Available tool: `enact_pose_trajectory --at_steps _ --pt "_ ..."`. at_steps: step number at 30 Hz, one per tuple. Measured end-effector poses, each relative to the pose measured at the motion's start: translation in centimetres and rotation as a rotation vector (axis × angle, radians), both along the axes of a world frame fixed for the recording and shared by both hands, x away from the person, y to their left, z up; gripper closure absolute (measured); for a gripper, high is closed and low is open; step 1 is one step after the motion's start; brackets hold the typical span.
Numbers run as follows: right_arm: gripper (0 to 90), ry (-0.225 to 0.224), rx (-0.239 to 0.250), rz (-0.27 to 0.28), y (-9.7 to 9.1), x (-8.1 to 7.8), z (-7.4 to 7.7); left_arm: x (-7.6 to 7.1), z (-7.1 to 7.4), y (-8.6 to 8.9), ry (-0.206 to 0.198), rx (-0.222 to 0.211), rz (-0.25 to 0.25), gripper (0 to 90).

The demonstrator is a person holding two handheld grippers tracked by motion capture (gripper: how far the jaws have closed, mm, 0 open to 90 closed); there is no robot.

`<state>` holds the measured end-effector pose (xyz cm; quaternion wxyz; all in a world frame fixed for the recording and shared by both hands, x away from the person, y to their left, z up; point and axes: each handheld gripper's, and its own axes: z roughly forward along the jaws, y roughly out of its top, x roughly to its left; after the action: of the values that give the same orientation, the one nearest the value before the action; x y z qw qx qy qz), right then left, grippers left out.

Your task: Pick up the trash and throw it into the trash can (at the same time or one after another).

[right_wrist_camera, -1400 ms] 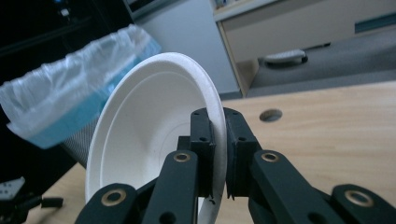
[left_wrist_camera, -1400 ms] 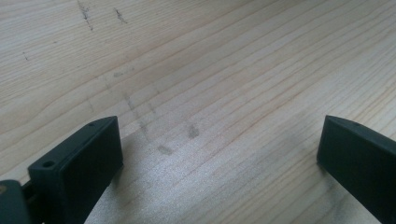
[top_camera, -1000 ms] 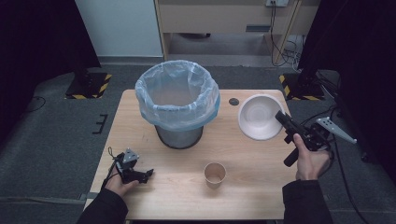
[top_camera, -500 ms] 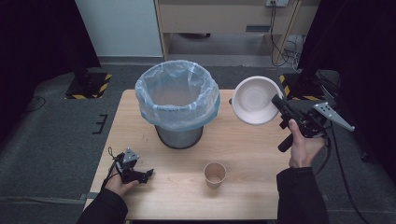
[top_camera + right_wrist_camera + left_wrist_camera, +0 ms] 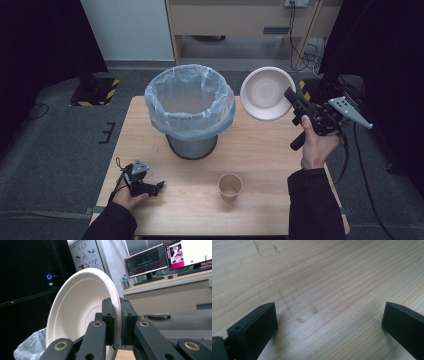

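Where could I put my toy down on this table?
Bare wood lies right of the bin, where the lifted bowl hangs, and between the left gripper and paper cup. Around the bin is crowded.

A: What's hidden?
B: At six o'clock in the right gripper view, the white paper bowl (image 5: pixel 80 312) rim vanishes behind the right gripper (image 5: pixel 117 322).
A: Anything cropped?
B: At seven o'clock the bin liner (image 5: pixel 30 347) runs off-frame; monitor (image 5: pixel 147 262) text is unreadable.
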<state>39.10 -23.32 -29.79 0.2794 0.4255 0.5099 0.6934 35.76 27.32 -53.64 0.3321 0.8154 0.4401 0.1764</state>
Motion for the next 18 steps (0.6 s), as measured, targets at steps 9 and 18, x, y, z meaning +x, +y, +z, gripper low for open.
enact_pose_trajectory --at_steps 9,18 --pt "84.2 -0.03 -0.003 0.007 1.2 0.6 1.5 0.0 0.0 0.0 0.0 0.0 -0.001 0.0" --pt "84.2 -0.063 -0.016 0.022 3.2 1.3 3.5 0.0 0.0 0.0 0.0 0.0 -0.001 0.0"
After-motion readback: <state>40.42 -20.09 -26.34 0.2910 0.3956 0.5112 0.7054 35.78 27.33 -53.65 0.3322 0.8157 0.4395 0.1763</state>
